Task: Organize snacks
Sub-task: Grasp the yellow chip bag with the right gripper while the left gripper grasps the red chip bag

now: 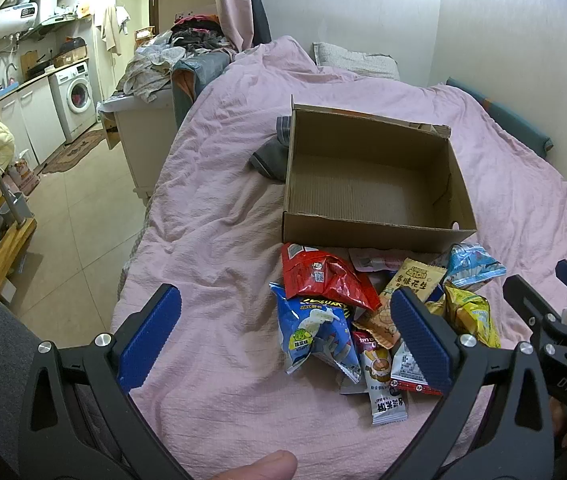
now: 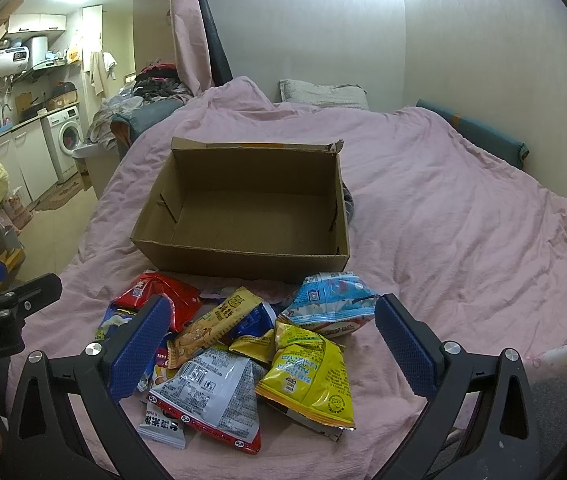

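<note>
An empty open cardboard box sits on a pink bed. In front of it lies a pile of snack packets: a red bag, a blue bag, a light-blue bag, a yellow bag, an orange peanut packet and a grey-white bag. My left gripper is open above the pile's near left side. My right gripper is open over the pile's near side, empty.
The pink duvet covers the bed; a dark garment lies left of the box. A pillow is at the far wall. Left of the bed is tiled floor, a washing machine and piled laundry.
</note>
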{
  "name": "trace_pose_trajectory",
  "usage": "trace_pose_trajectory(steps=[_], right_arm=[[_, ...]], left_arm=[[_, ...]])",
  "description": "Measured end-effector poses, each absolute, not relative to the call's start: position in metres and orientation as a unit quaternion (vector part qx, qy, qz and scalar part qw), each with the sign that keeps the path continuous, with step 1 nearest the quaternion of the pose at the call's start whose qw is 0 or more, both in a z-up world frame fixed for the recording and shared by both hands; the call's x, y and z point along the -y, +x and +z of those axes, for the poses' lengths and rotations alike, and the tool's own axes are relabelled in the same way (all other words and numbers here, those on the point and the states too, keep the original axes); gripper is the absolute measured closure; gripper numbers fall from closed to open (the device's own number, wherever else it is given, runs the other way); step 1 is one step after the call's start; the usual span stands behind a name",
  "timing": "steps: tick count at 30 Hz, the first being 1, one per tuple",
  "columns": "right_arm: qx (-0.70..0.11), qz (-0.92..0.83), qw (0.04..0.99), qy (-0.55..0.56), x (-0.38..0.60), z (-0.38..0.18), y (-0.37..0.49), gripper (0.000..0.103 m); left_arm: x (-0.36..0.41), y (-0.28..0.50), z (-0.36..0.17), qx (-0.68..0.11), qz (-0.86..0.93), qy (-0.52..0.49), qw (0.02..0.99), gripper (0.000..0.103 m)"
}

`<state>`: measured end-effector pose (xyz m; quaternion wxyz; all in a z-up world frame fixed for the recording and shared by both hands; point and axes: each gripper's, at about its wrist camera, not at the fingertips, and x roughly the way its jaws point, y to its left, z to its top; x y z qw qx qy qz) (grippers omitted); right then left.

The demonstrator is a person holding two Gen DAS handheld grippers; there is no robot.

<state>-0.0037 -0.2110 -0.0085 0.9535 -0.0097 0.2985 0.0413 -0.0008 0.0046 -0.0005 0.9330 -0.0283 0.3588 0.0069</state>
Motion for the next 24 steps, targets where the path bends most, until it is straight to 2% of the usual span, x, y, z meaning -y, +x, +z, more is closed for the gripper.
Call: trace_pose_trajectory(steps=[6,11,14,19,24], right_arm=[[-0.301,0.042,0.953,-0.004,0.213,-0.008,-0.003,0.000],[-0.330,0.040,0.941,0.064,0.246,0.001,0.011,0.000],[-0.407,0.036,0.905,0.119,0.276,-0.008,0.041,0.000],[-0.603,0.047,0.772,0.194,0.308,-0.074,0.092,0.000],[-0.648,0.062,0.728,0.216,0.302,-0.116,0.106,0.001]], left_arm=[[-0.005,0.000,-0.001,-0.359,0.007,-0.028,0.933,0.000],[-0.008,-0.002,-0.005,-0.370,0.010,-0.037,0.928,0.000],[-0.010,-0.003,-0.010,-0.382,0.014,-0.043,0.923,0.000],[-0.010,0.004,-0.016,-0.403,0.017,-0.045,0.914,0.000],[-0.013,0.006,-0.019,-0.417,0.018,-0.052,0.907,0.000]])
